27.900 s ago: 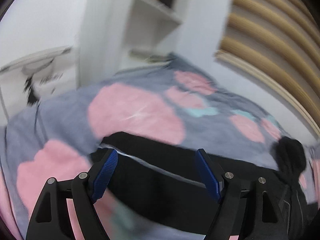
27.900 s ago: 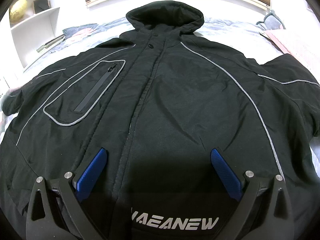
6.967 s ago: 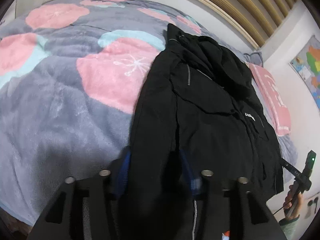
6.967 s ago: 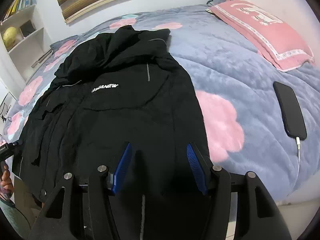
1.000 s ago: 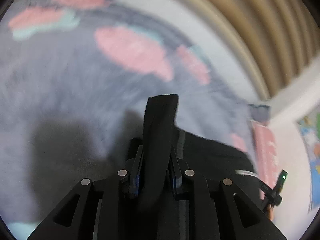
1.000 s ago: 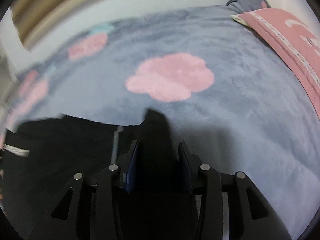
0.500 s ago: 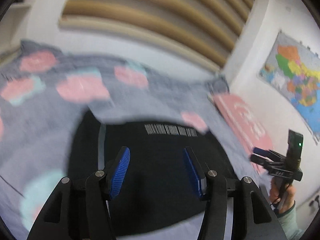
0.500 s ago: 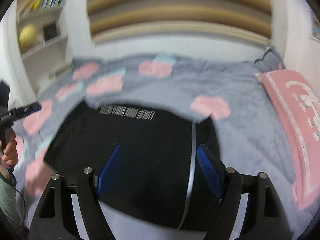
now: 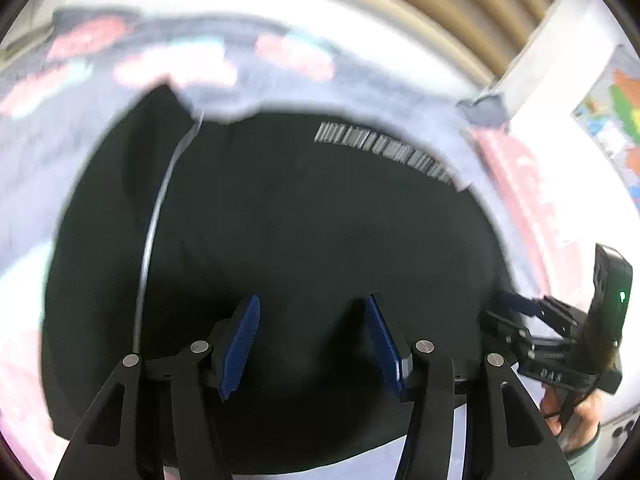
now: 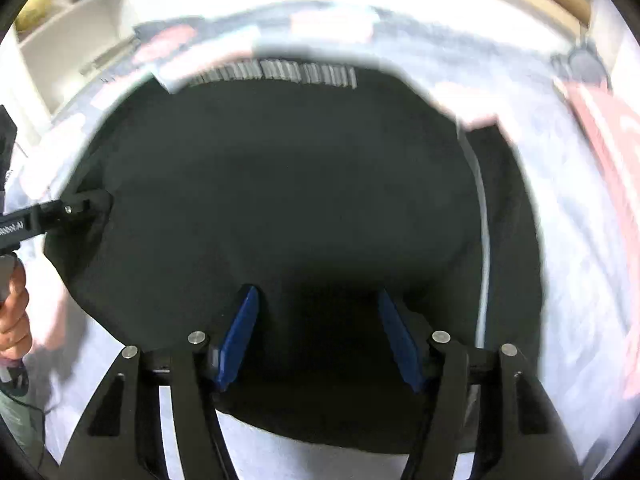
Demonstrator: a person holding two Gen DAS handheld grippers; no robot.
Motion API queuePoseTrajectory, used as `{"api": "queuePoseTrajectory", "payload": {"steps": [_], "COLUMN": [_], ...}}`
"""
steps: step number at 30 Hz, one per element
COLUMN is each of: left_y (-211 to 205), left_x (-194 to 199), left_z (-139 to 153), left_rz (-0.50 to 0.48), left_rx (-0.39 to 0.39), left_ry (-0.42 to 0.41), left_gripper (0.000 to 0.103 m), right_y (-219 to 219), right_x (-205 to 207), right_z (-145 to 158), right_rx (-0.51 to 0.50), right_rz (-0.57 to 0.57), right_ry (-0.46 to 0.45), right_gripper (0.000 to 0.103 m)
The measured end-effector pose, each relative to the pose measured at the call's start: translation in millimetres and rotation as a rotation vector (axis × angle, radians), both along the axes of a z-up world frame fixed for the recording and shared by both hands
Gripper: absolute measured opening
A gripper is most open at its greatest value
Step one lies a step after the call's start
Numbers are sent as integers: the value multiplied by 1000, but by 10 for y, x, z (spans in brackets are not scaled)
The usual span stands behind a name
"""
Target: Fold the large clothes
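The black jacket (image 9: 304,216) lies folded into a compact block on the bed, with a grey barcode print near its far edge and a grey piping line on one side. It also fills the right wrist view (image 10: 288,184). My left gripper (image 9: 310,320) is open and empty, just above the jacket's near part. My right gripper (image 10: 318,312) is open and empty over the jacket's near edge. The right gripper also shows at the right of the left wrist view (image 9: 520,312), and the left gripper at the left of the right wrist view (image 10: 76,208). Both views are blurred.
The grey blanket with pink blobs (image 9: 36,168) covers the bed around the jacket. A pink pillow (image 10: 612,136) lies to the right. White shelves (image 10: 76,12) stand at the far left, and a slatted headboard (image 9: 440,4) runs behind the bed.
One second ago both grippers were shut on black cloth. They have let go and opened. Both have since moved closer to the folded jacket, which now fills more of each view.
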State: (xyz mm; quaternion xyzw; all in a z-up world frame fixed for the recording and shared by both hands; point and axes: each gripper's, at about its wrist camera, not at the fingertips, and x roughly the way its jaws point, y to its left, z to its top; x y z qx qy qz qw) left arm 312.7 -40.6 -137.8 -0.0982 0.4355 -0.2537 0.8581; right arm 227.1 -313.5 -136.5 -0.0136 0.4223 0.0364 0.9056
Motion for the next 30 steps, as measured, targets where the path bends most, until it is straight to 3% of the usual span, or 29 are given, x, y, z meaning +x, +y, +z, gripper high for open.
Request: {"api": "queuePoseTrajectory", "payload": {"steps": [2,5,8,11,17,22,30], "left_y": [-10,-29,35,113,81,444,1046], "left_x": [61,382,768,1032,870,486,219], "left_z": [189,211,-115,-510,-426,-117,298], "left_rz": [17,61,210,195,157,95,128], "left_rx": [-16,-4,103,71,97,13,72], "left_ry": [-60,-32,24,105,26,-28,-88], "left_gripper": [58,60,60,60,60,60,65], "right_y": [-8,-112,-298,-453,-391,-687,-1191], "right_x": [126,543,979,1173,975,563,-161], "right_z": [209,266,-147,-525,-456,-159,112], "right_rx": [-10,78,136,262,229,232,137], "right_rz": [-24,-48,-115,-119,-120,-108,-160], "right_ry": [-68,-89,52,108,65,-4,-15], "right_gripper": [67,69,70,79,79,79,79]}}
